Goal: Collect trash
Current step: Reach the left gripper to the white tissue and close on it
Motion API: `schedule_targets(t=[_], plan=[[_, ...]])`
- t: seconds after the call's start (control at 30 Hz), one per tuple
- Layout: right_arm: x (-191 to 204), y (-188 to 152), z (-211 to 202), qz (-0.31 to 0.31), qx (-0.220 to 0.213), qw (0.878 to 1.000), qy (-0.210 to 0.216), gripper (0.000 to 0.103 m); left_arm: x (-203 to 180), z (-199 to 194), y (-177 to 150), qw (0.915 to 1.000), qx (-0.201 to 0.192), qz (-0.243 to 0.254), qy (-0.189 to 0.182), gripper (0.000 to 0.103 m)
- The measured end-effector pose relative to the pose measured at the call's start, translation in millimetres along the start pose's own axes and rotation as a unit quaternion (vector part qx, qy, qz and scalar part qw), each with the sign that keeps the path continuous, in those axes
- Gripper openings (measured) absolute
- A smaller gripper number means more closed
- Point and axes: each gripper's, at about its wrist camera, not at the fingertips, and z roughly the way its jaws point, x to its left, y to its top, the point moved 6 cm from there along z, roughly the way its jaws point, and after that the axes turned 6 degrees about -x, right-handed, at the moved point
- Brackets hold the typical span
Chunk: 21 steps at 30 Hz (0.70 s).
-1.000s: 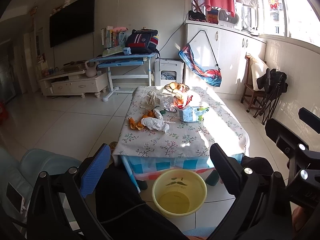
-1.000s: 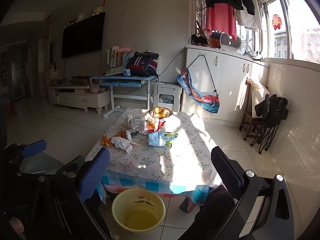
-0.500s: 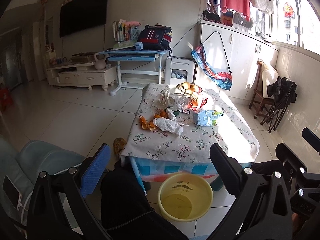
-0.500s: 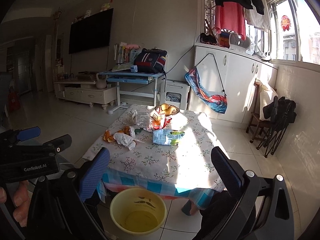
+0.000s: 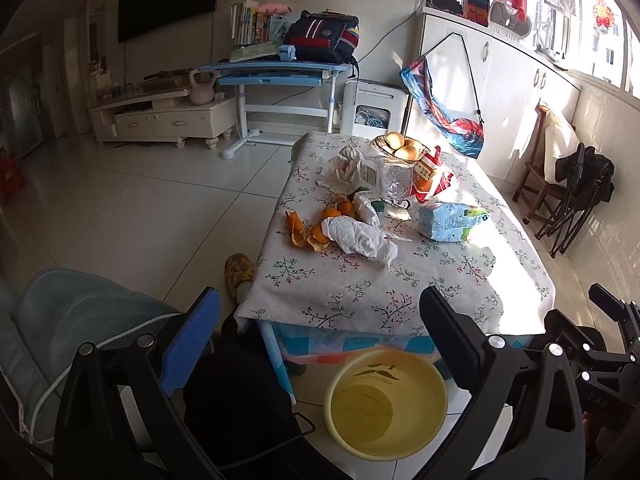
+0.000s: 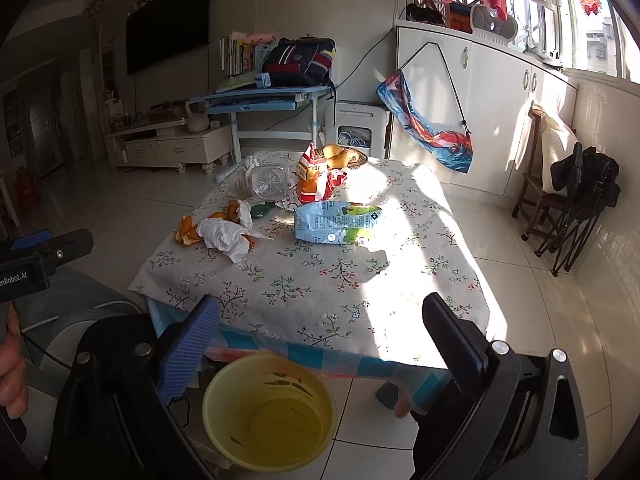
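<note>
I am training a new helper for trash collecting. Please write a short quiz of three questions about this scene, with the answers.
1. True or false: the yellow bin already holds trash.
2. Which lies nearest the table's front edge? A) orange peels B) crumpled tissue C) fruit basket
3. Fill in: both the left gripper and the right gripper are ____.

Key: 1 false, it looks empty; 2 B; 3 open, holding nothing.

A table (image 5: pixel 400 292) stands mid-room with a basin (image 5: pixel 386 404) on the floor at its near edge. On it, peels (image 5: pixel 308 232) lie left, a tissue (image 5: pixel 356 236) just right of them, a carton (image 5: pixel 452 222) further right, a fruit bowl (image 5: pixel 402 146) far.
</note>
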Motion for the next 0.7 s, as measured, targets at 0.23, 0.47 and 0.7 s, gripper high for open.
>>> schedule_targets(t=[0.23,0.47,0.7], plan=[[-2.6,1.9,41.0,-0.003,0.023,1.000,0.021,0.097,-17.8,74.1,8.4,0.9992,0.031,-0.023,-0.007,0.096],[2.4,-2.8,74.7,-0.016,0.047,0.998,0.043,0.097,-37.1,146.6,14.8,0.9974,0.063,-0.035,0.000,0.089],[-10.8,-7.5,95.9,0.002,0.058,0.997,0.049,0.097,-44.6,215.8,7.4,0.9906,0.118,-0.066,0.017,0.056]])
